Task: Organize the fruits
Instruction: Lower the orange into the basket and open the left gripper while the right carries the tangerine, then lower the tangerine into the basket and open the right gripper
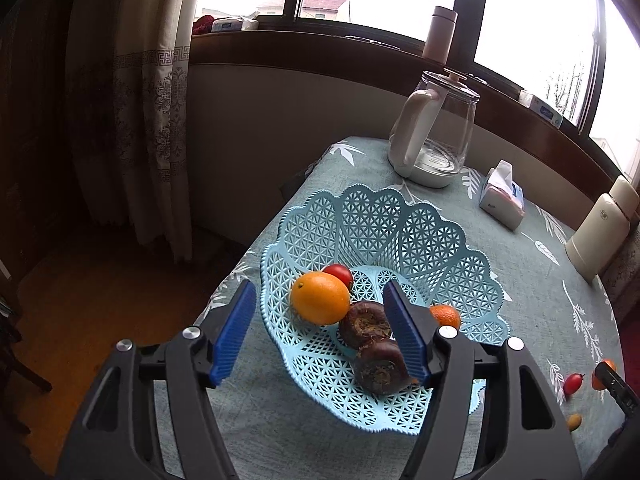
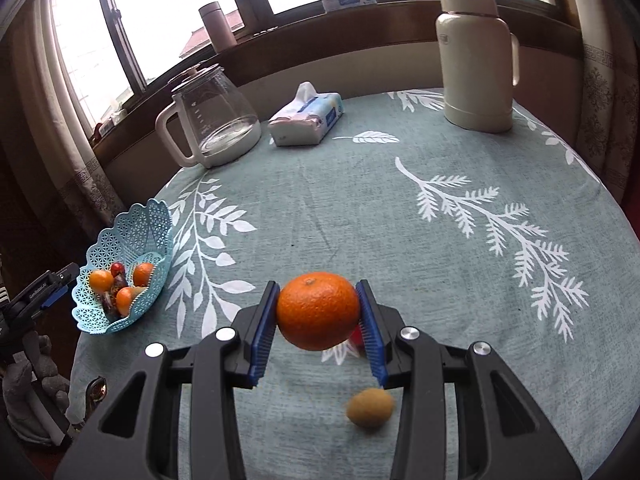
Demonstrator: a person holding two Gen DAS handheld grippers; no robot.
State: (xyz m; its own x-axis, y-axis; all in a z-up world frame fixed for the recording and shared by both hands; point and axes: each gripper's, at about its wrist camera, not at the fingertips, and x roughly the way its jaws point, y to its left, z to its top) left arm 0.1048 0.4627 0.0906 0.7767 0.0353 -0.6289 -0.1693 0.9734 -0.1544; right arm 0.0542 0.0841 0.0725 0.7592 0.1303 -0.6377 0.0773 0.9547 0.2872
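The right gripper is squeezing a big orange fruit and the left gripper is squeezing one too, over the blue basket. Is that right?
Not quite. The right gripper does clamp a tangerine, but the left gripper is open and holds nothing; the left wrist view shows its blue pads spread wide above the blue basket, with the orange lying inside.

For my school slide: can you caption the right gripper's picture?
Right gripper holds a tangerine above the leaf-print tablecloth.

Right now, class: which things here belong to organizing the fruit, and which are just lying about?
Belong: blue basket, tangerine in the right tool, cherry tomato, small yellow fruit.
Lying about: glass kettle, tissue pack, thermos.
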